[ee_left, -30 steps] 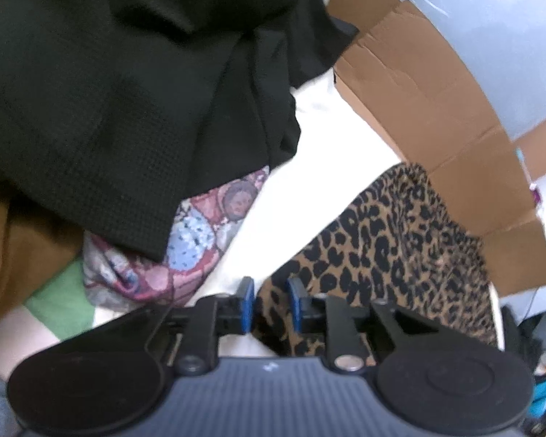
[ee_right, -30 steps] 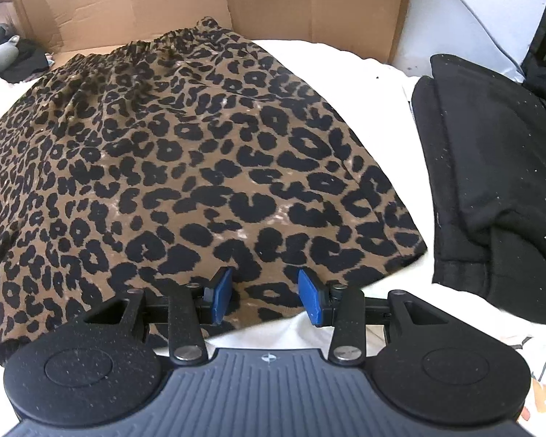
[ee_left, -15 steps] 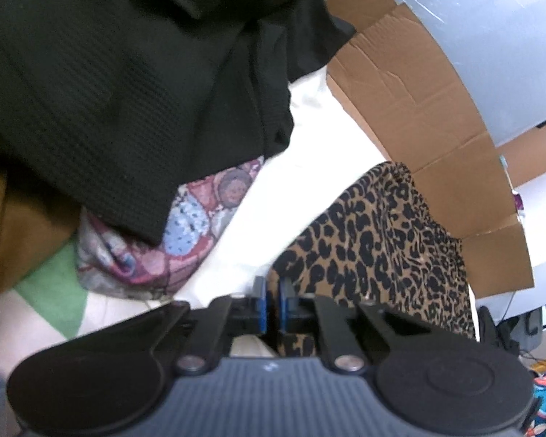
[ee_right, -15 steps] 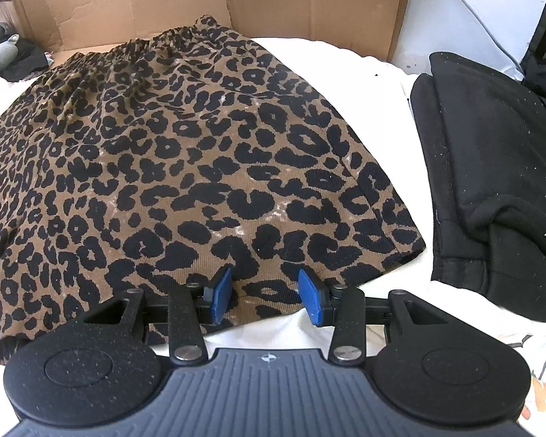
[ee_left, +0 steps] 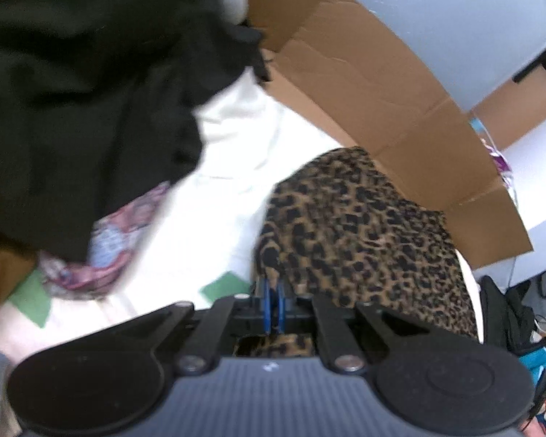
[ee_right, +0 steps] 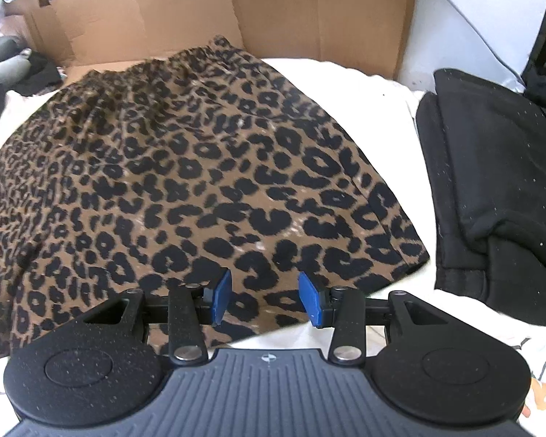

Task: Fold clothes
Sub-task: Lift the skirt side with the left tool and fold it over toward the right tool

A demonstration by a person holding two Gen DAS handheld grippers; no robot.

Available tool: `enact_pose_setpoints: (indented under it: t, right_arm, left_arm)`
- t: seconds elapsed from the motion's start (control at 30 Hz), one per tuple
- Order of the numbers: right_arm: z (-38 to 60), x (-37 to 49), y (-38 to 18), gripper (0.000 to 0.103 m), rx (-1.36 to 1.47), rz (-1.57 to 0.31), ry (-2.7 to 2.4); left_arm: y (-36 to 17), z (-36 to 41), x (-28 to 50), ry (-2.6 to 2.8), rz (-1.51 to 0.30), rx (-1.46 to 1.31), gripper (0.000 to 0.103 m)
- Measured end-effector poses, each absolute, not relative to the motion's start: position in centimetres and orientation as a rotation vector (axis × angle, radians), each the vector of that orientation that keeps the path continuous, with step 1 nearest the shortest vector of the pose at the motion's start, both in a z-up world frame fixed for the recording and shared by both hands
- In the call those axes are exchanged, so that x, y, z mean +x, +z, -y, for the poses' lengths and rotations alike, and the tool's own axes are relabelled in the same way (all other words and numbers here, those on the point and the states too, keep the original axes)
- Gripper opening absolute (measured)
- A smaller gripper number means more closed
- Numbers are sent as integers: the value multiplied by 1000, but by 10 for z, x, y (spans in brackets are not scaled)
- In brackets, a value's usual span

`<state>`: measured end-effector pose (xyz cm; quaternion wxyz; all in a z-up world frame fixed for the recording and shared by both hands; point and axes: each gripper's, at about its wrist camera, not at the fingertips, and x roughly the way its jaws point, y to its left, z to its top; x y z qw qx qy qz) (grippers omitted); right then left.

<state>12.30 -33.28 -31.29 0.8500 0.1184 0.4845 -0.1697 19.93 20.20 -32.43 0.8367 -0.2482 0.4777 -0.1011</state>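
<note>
A leopard-print skirt (ee_right: 200, 167) lies spread on a white sheet, its gathered waistband at the far side by the cardboard. My right gripper (ee_right: 265, 298) is open, its blue pads on either side of the skirt's near hem, with nothing held. In the left wrist view my left gripper (ee_left: 272, 300) is shut on a corner of the leopard-print skirt (ee_left: 364, 225), which rises bunched up from the pads; this view is motion-blurred.
A cardboard wall (ee_right: 309, 11) stands behind the skirt. A folded black garment (ee_right: 491, 182) lies to the right of it. In the left view a pile of black clothes (ee_left: 72, 91), a patterned cloth (ee_left: 102, 251) and a brown garment (ee_left: 0, 276) lie to the left.
My left gripper closed on the skirt's corner and has lifted and pulled it, bunching the cloth. My right gripper stayed open over the near hem and moved slightly.
</note>
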Motion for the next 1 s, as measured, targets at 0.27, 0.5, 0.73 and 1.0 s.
enact_pose_setpoints:
  t: [0.27,0.5,0.73,1.0]
  right_arm:
    - [322,130,-304,48,267,-988,-292]
    - [306,138,-296,49,261,-937,-241]
    - [286,150,-289,57,249,-894,-151]
    - [261,166,-283,58,287,-864,-36]
  left_arm:
    - [-316,-154,214,-292,-1018,-545,4]
    - [-314,-109,219,-379,-1047,-524,4]
    - [-312,-70,225,-432,-1075,-489,4]
    - [-307,-28,223,-508,-1089,-502,4]
